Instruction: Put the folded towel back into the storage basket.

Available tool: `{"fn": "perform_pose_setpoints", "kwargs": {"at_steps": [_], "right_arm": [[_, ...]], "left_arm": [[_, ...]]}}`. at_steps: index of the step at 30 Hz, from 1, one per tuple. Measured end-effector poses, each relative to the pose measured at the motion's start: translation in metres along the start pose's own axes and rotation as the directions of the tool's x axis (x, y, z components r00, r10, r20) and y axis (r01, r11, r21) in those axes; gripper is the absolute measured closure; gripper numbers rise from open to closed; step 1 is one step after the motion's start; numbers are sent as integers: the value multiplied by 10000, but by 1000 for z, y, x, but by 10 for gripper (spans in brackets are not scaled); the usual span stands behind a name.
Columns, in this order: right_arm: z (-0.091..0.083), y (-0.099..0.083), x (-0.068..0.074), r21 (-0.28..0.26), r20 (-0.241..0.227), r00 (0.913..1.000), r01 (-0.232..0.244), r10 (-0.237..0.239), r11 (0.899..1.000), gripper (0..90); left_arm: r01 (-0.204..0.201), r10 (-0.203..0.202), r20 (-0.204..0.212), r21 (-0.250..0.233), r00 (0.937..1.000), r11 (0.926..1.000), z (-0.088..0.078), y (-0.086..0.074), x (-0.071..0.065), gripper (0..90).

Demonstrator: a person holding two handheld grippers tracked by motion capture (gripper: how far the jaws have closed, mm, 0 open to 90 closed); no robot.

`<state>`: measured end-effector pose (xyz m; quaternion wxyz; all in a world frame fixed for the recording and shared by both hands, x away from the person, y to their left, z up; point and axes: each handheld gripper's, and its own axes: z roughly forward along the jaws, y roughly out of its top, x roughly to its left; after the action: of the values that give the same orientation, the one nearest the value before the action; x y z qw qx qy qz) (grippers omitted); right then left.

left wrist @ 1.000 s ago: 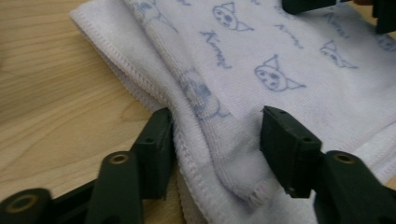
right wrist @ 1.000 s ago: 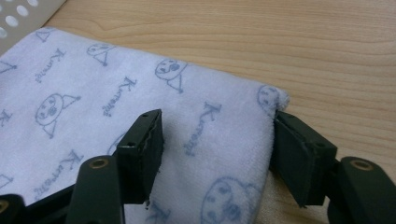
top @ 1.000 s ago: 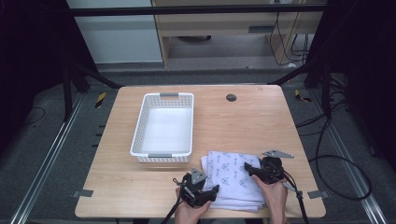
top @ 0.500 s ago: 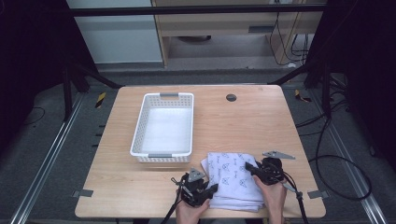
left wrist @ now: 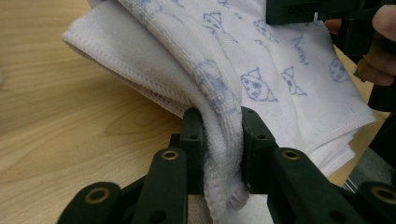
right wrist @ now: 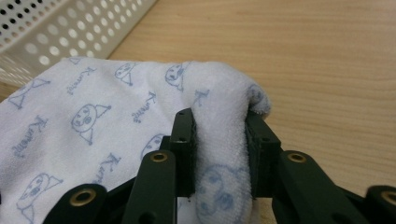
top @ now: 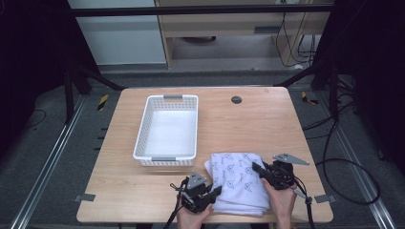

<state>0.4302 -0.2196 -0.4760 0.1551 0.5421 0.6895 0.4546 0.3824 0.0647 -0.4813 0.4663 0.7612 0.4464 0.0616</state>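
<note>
A folded towel lies at the near edge of the wooden desk, just right of a white perforated basket. The left tool pinches a fold of its left edge, jaws closed tight on the pile; the right tool clamps a bunched corner on its right side. The cloth is soft white terry, stitched at the hem, printed with small blue cat faces.

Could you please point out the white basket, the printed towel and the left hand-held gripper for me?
white basket point(top: 165, 157), high view, on its near rim.
printed towel point(top: 237, 179), high view, on its top layer.
left hand-held gripper point(left wrist: 219, 135), left gripper view, between its fingertips, clamped on a towel fold.
</note>
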Motion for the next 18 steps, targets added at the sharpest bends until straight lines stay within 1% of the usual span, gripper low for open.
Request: {"fn": "perform_pose_setpoints", "kwargs": {"at_steps": [1,2,3,4,5,7,16,17,18], "right_arm": [[-3,2,2,-88,-13,10000,46,-46,10000,691],[-3,2,2,-88,-13,10000,46,-46,10000,691],[-7,5,5,-236,-54,10000,61,-62,9997,691],[-7,5,5,-236,-54,10000,61,-62,9997,691],[-12,9,8,-418,-67,9999,143,-145,9990,691],[-14,12,11,-525,-78,9998,162,-166,9985,690],[-18,24,20,-745,-67,9991,404,-410,9964,690],[-19,27,23,-845,-45,9987,510,-516,9951,689],[-19,28,23,-873,-49,9986,512,-518,9949,689]], "left_arm": [[32,-32,66,-39,10000,10000,-3,2,-1,733],[-89,89,11,-111,10000,9999,-6,3,-2,733],[-160,161,17,-211,9999,9996,-10,6,-3,733],[-160,161,17,-211,9999,9996,-10,6,-3,732],[-226,227,8,-306,9997,9993,-14,9,-5,733],[-296,295,-29,-358,9996,9989,-17,11,-5,733],[-622,611,-251,-459,9978,9970,-28,22,-8,732],[-735,720,-333,-473,9969,9962,-30,25,-9,733],[-790,773,-364,-466,9963,9958,-31,26,-10,733]]}}
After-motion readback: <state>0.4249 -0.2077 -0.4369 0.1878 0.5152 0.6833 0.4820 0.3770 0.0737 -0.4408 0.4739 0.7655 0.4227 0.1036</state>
